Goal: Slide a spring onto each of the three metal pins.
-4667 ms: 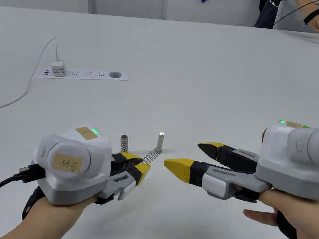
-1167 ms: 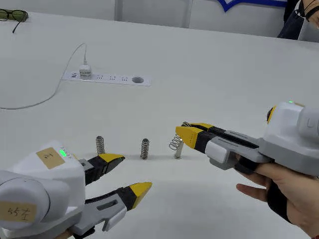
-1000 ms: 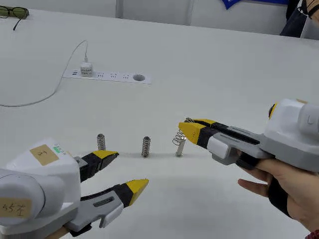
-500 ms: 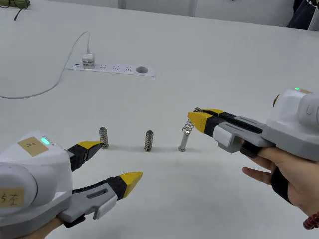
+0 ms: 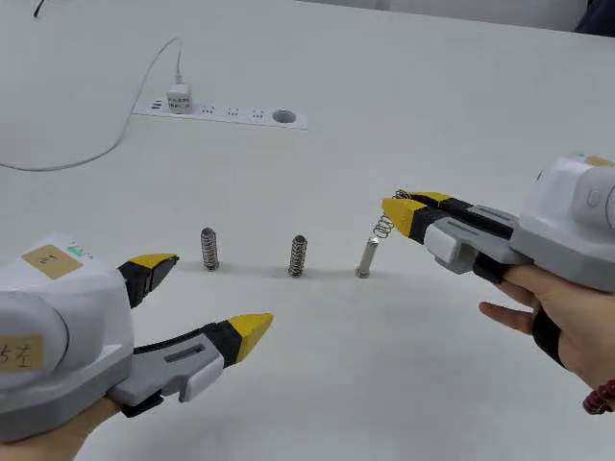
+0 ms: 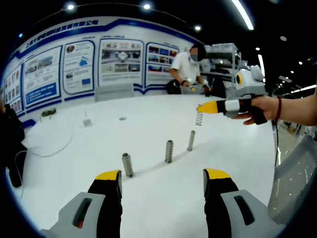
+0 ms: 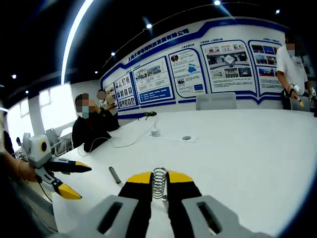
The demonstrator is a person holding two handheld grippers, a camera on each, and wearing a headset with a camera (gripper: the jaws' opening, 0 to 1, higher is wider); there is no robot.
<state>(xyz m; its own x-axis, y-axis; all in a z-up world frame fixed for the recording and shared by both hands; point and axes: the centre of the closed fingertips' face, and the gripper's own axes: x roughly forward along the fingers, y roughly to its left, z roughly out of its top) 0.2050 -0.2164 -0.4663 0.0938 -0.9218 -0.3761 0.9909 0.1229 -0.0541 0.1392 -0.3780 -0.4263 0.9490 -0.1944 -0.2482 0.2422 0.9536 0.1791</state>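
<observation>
Three metal pins stand in a row on the white table. The left pin (image 5: pixel 209 249) and the middle pin (image 5: pixel 298 255) each wear a spring. Bare metal shows on the right pin (image 5: pixel 366 257). My right gripper (image 5: pixel 399 206) is shut on a spring (image 5: pixel 383 228), which hangs tilted with its lower end at that pin's top. In the right gripper view the spring (image 7: pixel 159 182) sits pinched between the yellow-tipped jaws of that gripper (image 7: pixel 159 178). My left gripper (image 5: pixel 202 293) is open and holds nothing, low and left of the row; in its own view, the left gripper (image 6: pixel 162 174) has the pins ahead.
A white power strip (image 5: pixel 226 111) with a plugged-in charger and a cable (image 5: pixel 86 158) lies at the back left. A person (image 7: pixel 89 124) sits at the table's far side, and another person (image 6: pixel 190 67) stands beyond the table.
The right gripper has raised the spring from beside the right pin to its top. The left gripper stays open and has drawn back a little. The head camera has tilted down.
</observation>
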